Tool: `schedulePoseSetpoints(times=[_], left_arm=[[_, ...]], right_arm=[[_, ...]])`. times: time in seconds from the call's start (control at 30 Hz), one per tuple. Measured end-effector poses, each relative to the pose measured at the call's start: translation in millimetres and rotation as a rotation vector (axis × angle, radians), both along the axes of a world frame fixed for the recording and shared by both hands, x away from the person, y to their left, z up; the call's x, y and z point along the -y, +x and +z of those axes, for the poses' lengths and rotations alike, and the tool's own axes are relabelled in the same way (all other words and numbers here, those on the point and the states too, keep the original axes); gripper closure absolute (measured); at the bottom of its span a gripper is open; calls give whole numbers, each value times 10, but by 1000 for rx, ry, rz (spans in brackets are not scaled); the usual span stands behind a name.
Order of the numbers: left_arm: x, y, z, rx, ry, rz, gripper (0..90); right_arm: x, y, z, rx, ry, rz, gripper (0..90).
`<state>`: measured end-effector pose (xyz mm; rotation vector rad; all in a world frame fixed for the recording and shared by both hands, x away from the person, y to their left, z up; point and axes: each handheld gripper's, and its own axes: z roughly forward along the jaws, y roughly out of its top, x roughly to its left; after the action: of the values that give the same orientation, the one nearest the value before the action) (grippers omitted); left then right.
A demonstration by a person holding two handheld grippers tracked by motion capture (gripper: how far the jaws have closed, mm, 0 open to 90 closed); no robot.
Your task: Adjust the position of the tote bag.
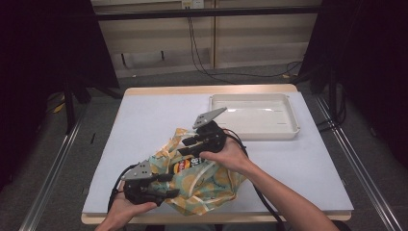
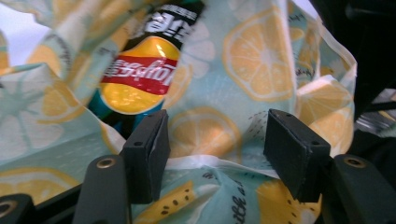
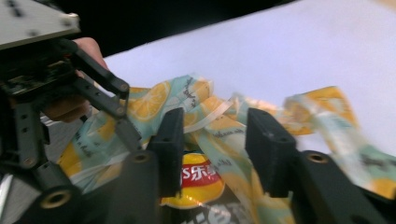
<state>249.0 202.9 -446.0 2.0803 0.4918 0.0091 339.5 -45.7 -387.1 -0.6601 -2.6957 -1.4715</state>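
**On the table: 1 printed bag, 1 crisp packet, 2 hand-held grippers**

1. Table point(image 1: 144, 120), pale top, light wooden edge. It runs out well beyond both grippers on every side.

2. Tray point(image 1: 288, 131), white, shallow, rectangular. It sits past the right gripper on the far right part of the table, well apart from it.

3. Fabric bag point(image 1: 211, 185), pale blue-green with a lemon-slice print. It lies crumpled on the near part of the table between the 2 grippers. Its loose yellow handles trail ahead of the right gripper in the right gripper view.

4. Crisp packet point(image 1: 185, 165), black with a yellow and red logo. It lies in the bag's mouth, just under the right gripper's jaws and ahead of the left gripper's jaws.

5. Right gripper point(image 1: 190, 144), held in the right hand point(image 1: 226, 155). Its jaws stand apart over the bag's mouth; the pads press on nothing.

6. Left gripper point(image 1: 168, 185), held in the left hand point(image 1: 126, 208) at the near edge. Its jaws stand apart with the bag's hem between them; the pads are clear of the cloth in the left gripper view.
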Motion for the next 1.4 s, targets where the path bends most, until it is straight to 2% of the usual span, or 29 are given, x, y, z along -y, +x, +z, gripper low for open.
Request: schedulePoseSetpoints(times=[0.07, 0.13, 0.3, 0.33, 0.37, 0.4, 0.47, 0.57, 0.6, 0.63, 0.67, 0.7, 0.73, 0.77, 0.8, 0.83, 0.87, 0.93, 1.0, 1.07, 1.13, 1.2, 1.4], left_arm=[[0, -24, -3, -4, 2, -20, 432], [4, -50, -2, -7, -1, -16, 427], [30, -95, 5, 3, 6, -26, 386], [41, -112, 16, 13, 14, -28, 406], [49, -127, 19, 28, 11, -26, 466], [41, -124, 32, 53, 26, -30, 540], [35, -90, 27, 40, 17, -33, 625], [29, -69, 19, 29, 6, -36, 696], [36, -76, 20, 31, 3, -31, 696], [39, -74, 22, 32, 7, -38, 755], [41, -70, 25, 31, 7, -41, 794], [41, -70, 25, 31, 7, -41, 822], [40, -66, 31, 29, 5, -40, 822], [38, -60, 36, 27, -3, -45, 862], [29, -62, 54, 20, -15, -39, 883], [29, -62, 54, 20, -15, -39, 887], [12, -74, 84, 6, -45, -47, 890], [19, -122, 121, 8, -64, -59, 893], [51, -188, 149, 13, -70, -88, 894], [73, -224, 161, 19, -70, -100, 894], [117, -310, 187, 34, -64, -118, 894], [122, -336, 203, 38, -55, -112, 894], [78, -389, 212, 48, -57, -113, 891]], right_arm=[[-95, 95, -88, -25, -38, 6, 491], [-121, 135, -153, -40, -45, 16, 470], [-159, 156, -259, -45, -94, 34, 416], [-180, 156, -305, -34, -134, 22, 380], [-189, 152, -327, -40, -138, 29, 382], [-198, 158, -354, -41, -140, 41, 379], [-207, 158, -390, -59, -144, 58, 384], [-215, 167, -422, -70, -153, 67, 387], [-218, 169, -435, -75, -155, 70, 403], [-230, 173, -456, -79, -178, 81, 448], [-240, 173, -465, -86, -181, 83, 498], [-240, 173, -465, -86, -181, 83, 498], [-247, 175, -467, -84, -188, 81, 562], [-255, 179, -464, -80, -195, 72, 634], [-254, 200, -453, -82, -199, 57, 770], [-252, 216, -453, -79, -199, 60, 838], [-249, 222, -445, -75, -205, 53, 889], [-238, 268, -429, -67, -200, 42, 900], [-227, 320, -402, -65, -176, 15, 900], [-222, 356, -388, -62, -165, 4, 900], [-222, 465, -357, -66, -135, -31, 900], [-246, 519, -348, -71, -120, -29, 900], [-419, 525, -331, -19, -108, -18, 900]])
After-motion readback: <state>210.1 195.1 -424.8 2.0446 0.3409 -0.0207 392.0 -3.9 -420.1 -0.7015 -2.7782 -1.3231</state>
